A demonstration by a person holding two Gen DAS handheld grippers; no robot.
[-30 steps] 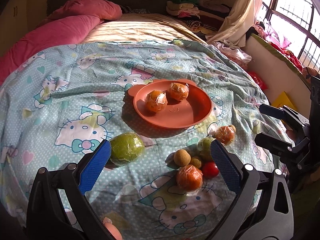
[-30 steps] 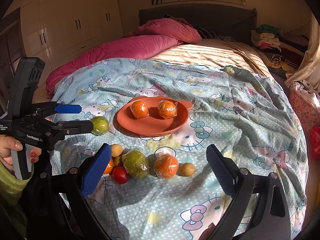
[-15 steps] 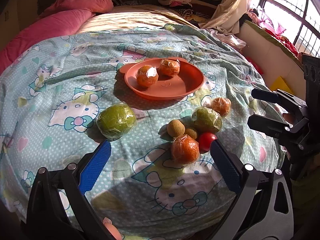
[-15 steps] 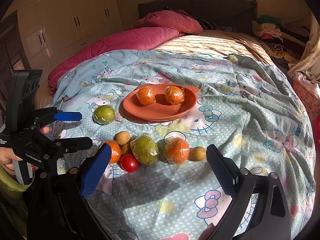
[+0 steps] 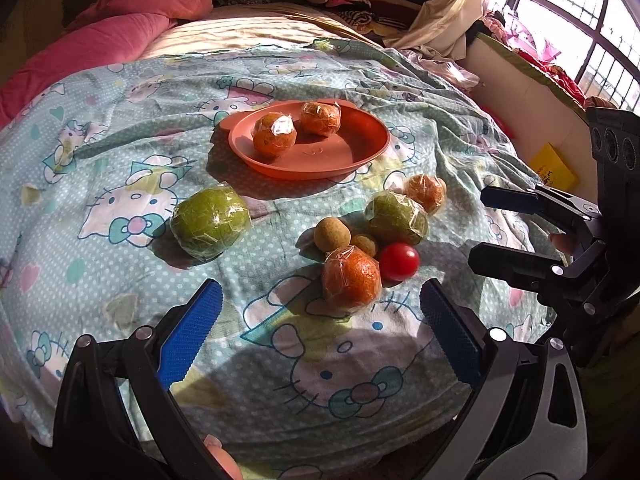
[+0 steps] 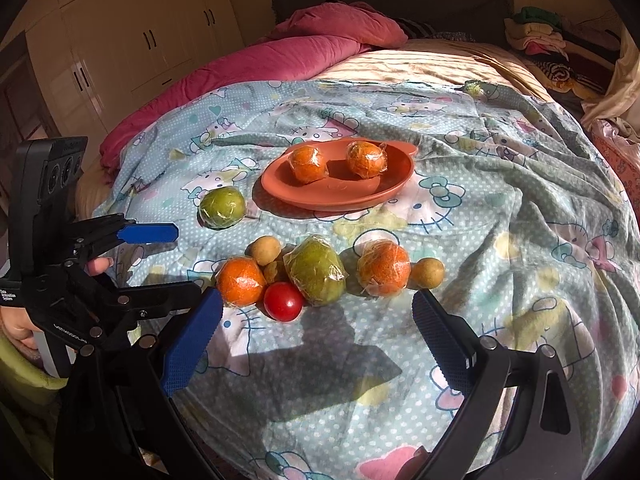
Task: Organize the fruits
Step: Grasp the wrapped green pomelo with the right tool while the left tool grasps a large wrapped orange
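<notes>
On the patterned bedsheet an orange plate is seen, with two film-wrapped oranges resting on it side by side. Nearer the edge of the bed a cluster of loose fruit is laid out: a wrapped orange, a red tomato touching it, a wrapped green fruit, another wrapped orange, and small tan round fruits at the back and far right of the group. A second wrapped green fruit lies apart, beside the plate's left rim.

The right gripper is held wide open with nothing between its blue pads; the cluster is found just beyond its fingertips, the tomato and green fruit roughly centred in the gap.

The left gripper is likewise spread wide and empty, its pads hovering over the sheet. The nearest wrapped orange is seen just ahead of its opening, the lone green fruit ahead to the left, and the plate farther off.
</notes>
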